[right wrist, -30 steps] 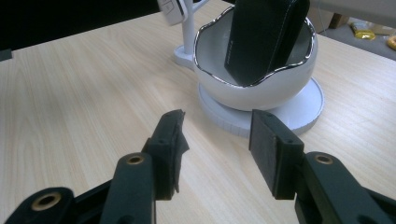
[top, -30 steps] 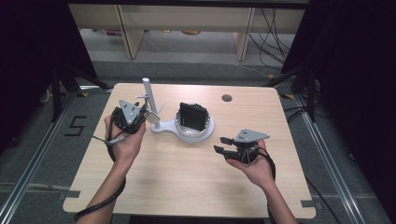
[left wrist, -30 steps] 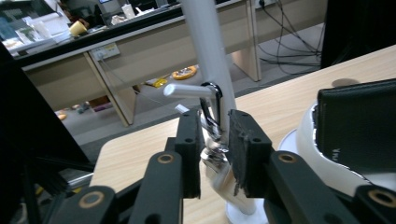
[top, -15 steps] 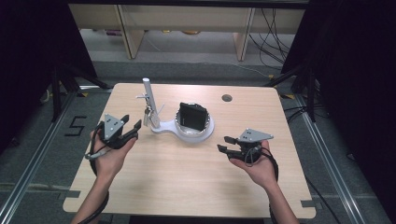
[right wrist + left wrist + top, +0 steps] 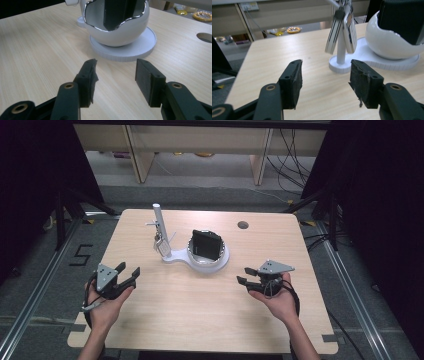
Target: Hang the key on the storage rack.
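Drawn back from the white stand (image 5: 172,255), the left hand-held gripper (image 5: 131,272) has just been opening, empty.

- One white stand (image 5: 196,261) with one upright post (image 5: 161,227) and one round bowl (image 5: 208,255)
- One black box (image 5: 207,245) in the bowl
- Two tags (image 5: 342,28) hanging on the post
- Two hand-held grippers: left hand-held gripper (image 5: 128,274), right hand-held gripper (image 5: 244,275)
- One tabletop (image 5: 200,315)

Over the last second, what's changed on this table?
The left gripper drew back from the keys hanging on the white stand, toward the table's near left; its jaws have just been opening, empty. The right gripper, bowl and black box stayed put.
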{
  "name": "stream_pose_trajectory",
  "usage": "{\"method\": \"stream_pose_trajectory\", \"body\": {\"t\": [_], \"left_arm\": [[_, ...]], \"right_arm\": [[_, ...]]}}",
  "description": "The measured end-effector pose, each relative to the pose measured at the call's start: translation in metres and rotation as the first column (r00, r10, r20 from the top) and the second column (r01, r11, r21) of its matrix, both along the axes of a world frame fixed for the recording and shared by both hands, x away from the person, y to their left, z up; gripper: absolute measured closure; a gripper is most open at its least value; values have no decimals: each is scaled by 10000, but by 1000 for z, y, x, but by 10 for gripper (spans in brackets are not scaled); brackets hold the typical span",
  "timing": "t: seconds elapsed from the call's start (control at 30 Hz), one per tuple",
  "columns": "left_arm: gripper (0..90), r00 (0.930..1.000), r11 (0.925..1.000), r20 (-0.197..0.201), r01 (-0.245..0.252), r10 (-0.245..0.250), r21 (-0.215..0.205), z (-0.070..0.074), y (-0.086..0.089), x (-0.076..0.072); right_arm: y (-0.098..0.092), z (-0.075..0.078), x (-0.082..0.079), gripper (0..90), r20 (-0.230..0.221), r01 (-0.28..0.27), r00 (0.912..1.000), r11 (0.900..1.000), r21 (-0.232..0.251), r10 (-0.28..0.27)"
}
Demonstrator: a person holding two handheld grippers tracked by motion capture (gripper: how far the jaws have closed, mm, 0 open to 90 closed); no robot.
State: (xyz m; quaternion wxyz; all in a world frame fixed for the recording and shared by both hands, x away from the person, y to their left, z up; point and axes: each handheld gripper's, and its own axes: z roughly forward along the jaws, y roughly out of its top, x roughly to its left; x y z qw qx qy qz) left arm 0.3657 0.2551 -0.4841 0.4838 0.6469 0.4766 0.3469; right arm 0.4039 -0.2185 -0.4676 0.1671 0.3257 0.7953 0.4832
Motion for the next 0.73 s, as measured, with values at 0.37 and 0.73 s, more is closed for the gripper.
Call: {"method": "stream_pose_trajectory", "body": {"t": [0.37, 0.73], "left_arm": [[398, 9998, 9976, 194, -69, 83, -694, -28, 8, -6], [367, 9995, 9962, 294, 98, -73, -864, -40, 5, -8]], "right_arm": [[-10, -15, 2, 515, -265, 423, 9987, 9991, -96, -425], [-11, -22, 1, 505, -554, 448, 9975, 9990, -1, -447]]}}
